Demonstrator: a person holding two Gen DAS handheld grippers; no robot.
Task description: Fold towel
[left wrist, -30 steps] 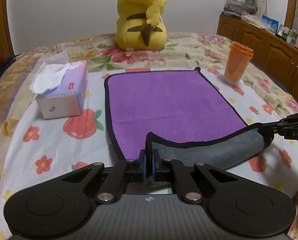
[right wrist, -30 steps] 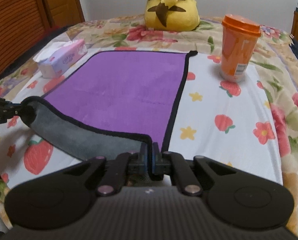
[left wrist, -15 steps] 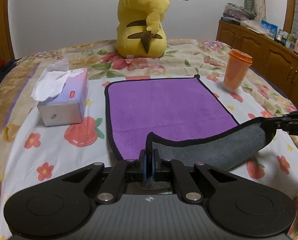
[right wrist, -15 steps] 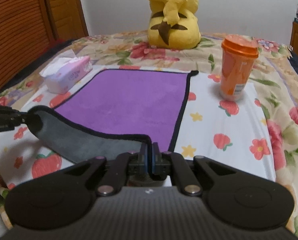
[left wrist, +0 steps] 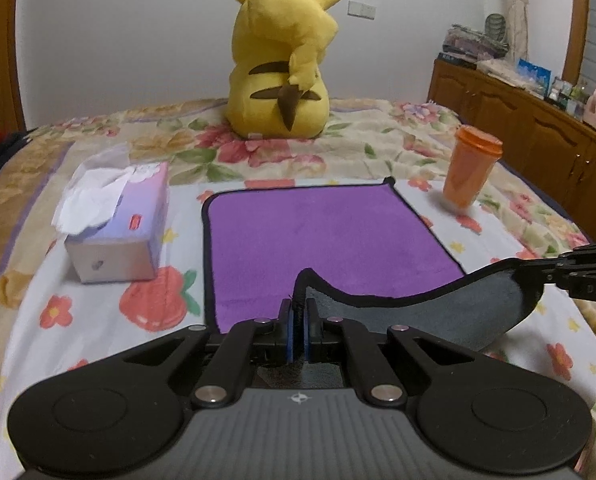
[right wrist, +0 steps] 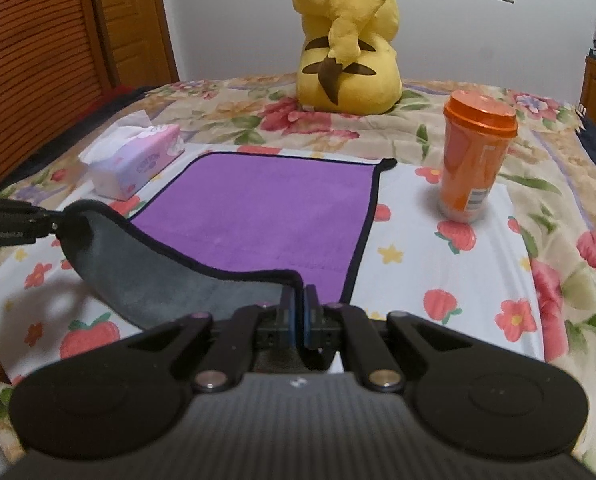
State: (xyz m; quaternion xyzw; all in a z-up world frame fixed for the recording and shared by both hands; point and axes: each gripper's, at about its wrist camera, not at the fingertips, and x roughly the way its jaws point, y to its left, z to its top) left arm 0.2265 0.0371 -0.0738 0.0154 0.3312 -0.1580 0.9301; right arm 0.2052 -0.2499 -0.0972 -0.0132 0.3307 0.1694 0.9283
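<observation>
Purple microfibre towel with black trim and grey underside (left wrist: 322,236) lies on floral bed (left wrist: 98,320). Left hand-held gripper (left wrist: 297,320) and right hand-held gripper (right wrist: 298,312) each pinch one near corner, lifted, grey side showing.

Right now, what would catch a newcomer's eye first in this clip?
The purple towel spread mid-bed stands out, its near edge lifted so the grey underside shows; the left gripper and right gripper each pinch a near corner. Behind it a big yellow plush sits with its back to the cameras. An orange cup stands to the towel's right and a tissue box to its left.
</observation>
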